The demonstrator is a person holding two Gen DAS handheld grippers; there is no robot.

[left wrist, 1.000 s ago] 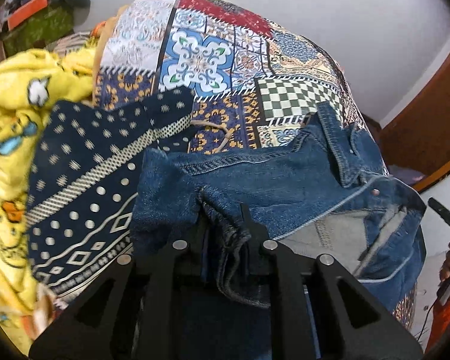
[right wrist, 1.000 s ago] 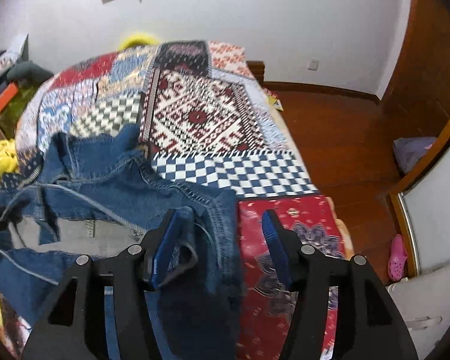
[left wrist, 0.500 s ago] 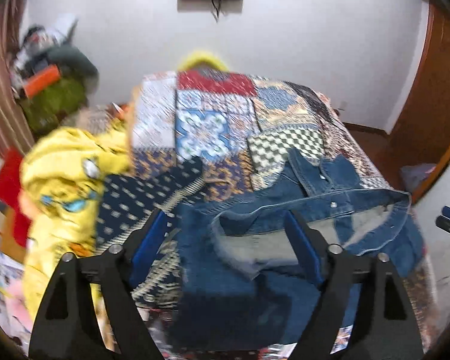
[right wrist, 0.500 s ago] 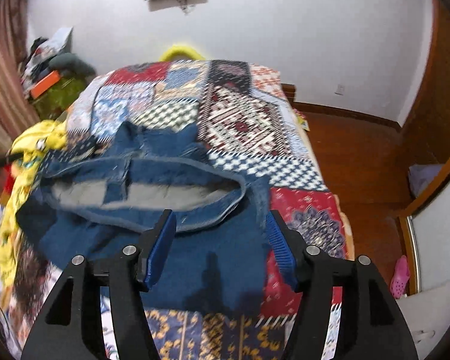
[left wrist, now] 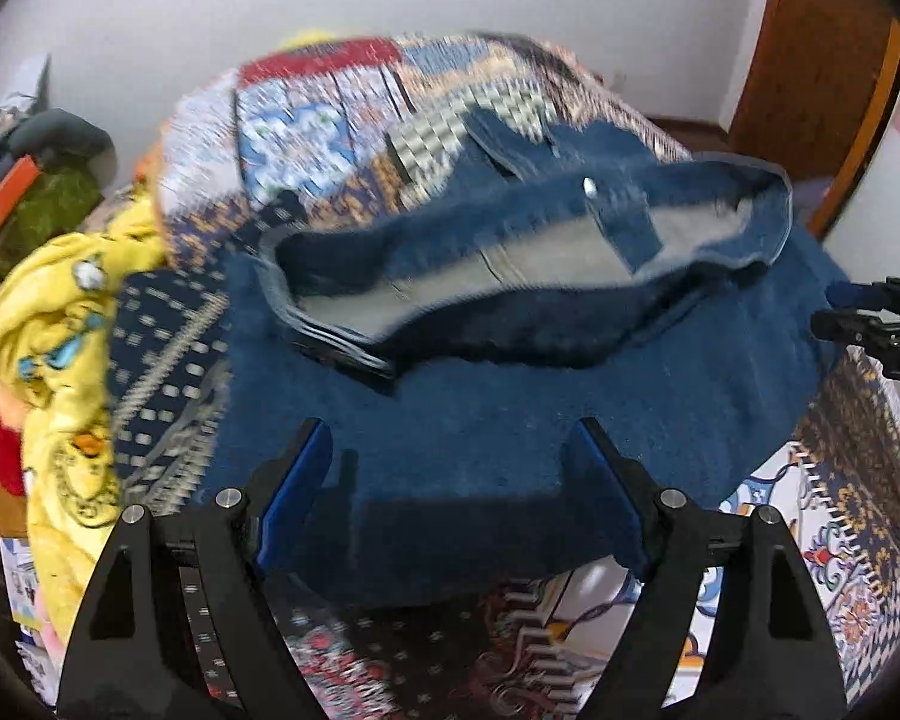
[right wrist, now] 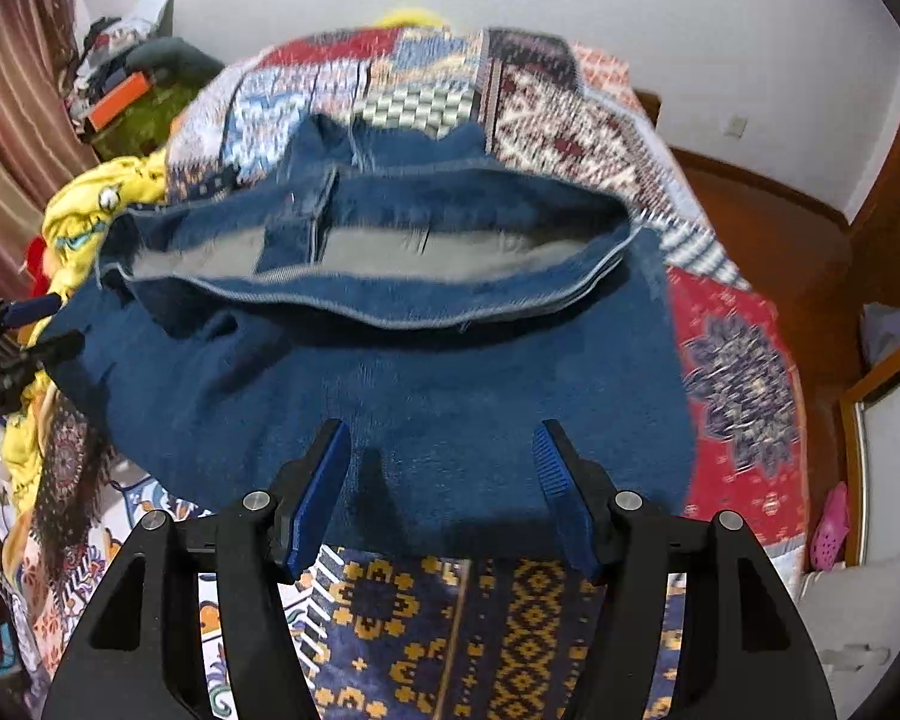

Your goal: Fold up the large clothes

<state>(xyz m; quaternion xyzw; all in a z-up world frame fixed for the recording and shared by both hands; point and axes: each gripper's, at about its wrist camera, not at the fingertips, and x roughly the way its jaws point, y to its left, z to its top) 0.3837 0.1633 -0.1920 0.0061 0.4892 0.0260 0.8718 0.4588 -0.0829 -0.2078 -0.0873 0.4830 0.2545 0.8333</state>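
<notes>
Even, soft indoor light; my fingers cast faint shadows ahead on the denim jacket. Far patchwork quilt motion-smeared; dark fisheye corners.

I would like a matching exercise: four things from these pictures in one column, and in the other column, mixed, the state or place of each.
1. denim jacket
2. left gripper
3. yellow cloth
4. pink shoe

a. open, holding nothing
b. on the wooden floor
c. spread on the quilt
d. bunched at the bed's left side

Pairs: 1-c, 2-a, 3-d, 4-b
</notes>
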